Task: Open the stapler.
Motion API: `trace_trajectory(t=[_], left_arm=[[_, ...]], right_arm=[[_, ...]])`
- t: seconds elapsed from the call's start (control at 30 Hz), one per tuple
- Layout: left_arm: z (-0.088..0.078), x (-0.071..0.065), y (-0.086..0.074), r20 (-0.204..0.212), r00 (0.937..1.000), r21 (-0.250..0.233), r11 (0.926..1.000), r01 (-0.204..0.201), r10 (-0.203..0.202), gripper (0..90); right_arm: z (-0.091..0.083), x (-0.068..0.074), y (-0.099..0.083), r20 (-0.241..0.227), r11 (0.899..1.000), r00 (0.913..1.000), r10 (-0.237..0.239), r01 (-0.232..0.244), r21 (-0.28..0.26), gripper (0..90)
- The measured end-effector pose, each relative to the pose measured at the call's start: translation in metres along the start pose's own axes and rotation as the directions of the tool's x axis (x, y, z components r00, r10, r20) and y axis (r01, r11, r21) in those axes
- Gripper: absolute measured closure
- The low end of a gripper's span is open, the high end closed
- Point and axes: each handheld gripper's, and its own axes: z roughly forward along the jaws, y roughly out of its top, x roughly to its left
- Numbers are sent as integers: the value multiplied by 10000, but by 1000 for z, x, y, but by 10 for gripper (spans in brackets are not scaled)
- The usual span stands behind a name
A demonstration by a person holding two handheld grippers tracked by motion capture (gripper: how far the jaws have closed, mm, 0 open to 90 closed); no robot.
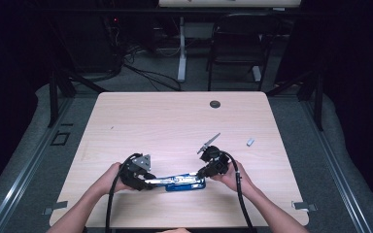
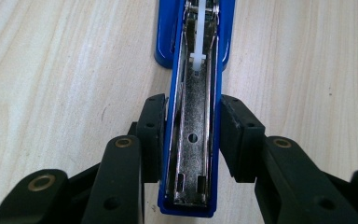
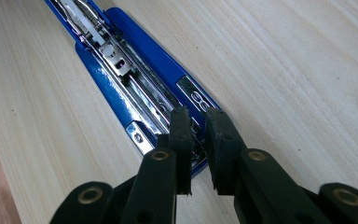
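Left tool (image 2: 190, 140) and right tool (image 3: 196, 140) both clenched on opened blue stapler (image 1: 184, 183), near table's (image 1: 175, 121) front edge

The stapler (image 2: 193, 140) has a glossy blue shell that looks like painted metal or plastic, and a shiny bare-metal channel with a white plastic pusher (image 2: 199, 42). The table (image 1: 175, 121) is pale, matt wood grain. The gripper pads (image 2: 150, 135) look like matt black rubber or plastic.

High view looking forward and down over the whole surface (image 1: 175, 121); both tongs views close, sharing the blue stapler (image 2: 193, 116) near its front edge
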Motion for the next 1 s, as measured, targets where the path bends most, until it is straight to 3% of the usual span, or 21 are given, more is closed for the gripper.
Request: trace_trajectory(t=[0.1,0.3,0.33,0.47,0.57,0.67,0.83,1.0], left_arm=[[0,3,0,210,9998,23,10000,-34,34,630],[2,7,0,129,9999,7,10000,-35,35,617],[3,8,-1,284,9996,-136,9999,-21,25,617],[2,7,0,291,9996,-105,9999,-50,53,617],[3,7,0,230,9997,-27,9999,-118,118,619],[2,7,1,216,9995,57,9998,-216,214,621],[0,7,0,226,9994,16,9997,-260,259,623],[0,7,0,242,9993,-2,9996,-296,296,624]], right_arm=[[-1,0,0,-11,9998,10000,-66,66,202,820],[-2,4,-2,12,9993,10000,17,-17,364,822],[-2,4,-2,-26,9991,10000,-26,27,415,822],[-3,4,-2,-15,9995,10000,75,-75,301,817],[-7,5,-2,-180,9999,9998,116,-118,-77,818],[-6,8,0,66,9999,9999,-116,117,-105,794],[-11,8,1,252,9991,9996,-127,137,-402,714],[-22,0,-2,471,9971,9986,253,-218,-723,534]])
